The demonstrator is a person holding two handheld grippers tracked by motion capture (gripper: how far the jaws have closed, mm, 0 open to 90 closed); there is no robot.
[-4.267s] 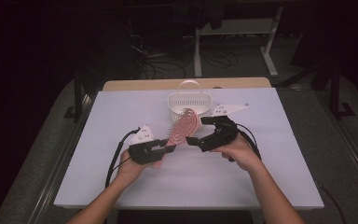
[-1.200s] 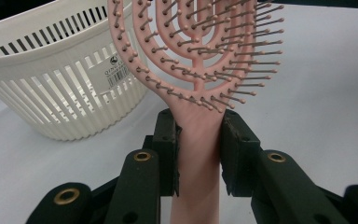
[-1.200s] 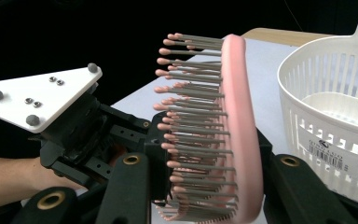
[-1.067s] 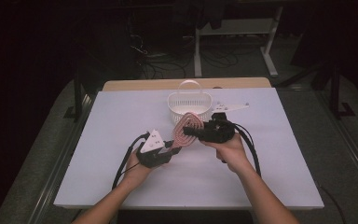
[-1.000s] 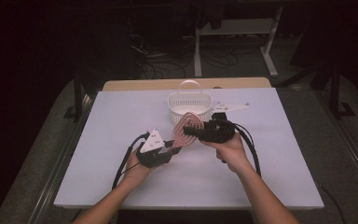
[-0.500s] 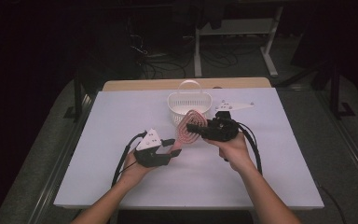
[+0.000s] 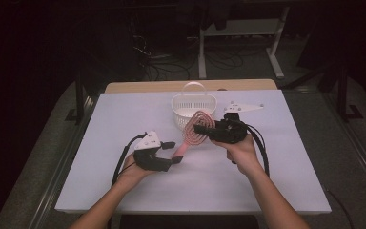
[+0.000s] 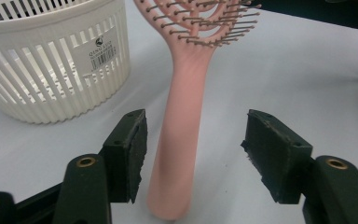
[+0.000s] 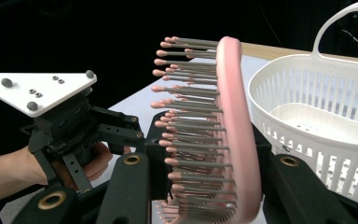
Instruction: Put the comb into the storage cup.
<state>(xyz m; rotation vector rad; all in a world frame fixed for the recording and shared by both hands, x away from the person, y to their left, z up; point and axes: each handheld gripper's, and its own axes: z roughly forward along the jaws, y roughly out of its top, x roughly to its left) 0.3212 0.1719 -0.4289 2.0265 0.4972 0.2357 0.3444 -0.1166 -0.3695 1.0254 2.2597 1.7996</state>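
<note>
While nearest the person, left gripper with jaws spread wide, straddling the end of the hairbrush handle but not touching it on either pad. Hairbrush slanting up off the table, handle end low by the left gripper, head raised toward the basket. Farther on, right gripper clamped across the brush head, one jaw on the bristle side, the other against the smooth back. Beyond that, white slotted basket standing upright near the table's far edge, just behind the brush head, nothing seen inside it.

Likely light, rigid pink plastic; open looped head probably flexes a little, bristles springy and apt to give under a pad, so a hold there may creep. Smooth handle looks slippery but solid: best pinched across its narrow waist just below the head, or squarely across the head's rim, not on the bristle tips. Unlikely to break.
</note>
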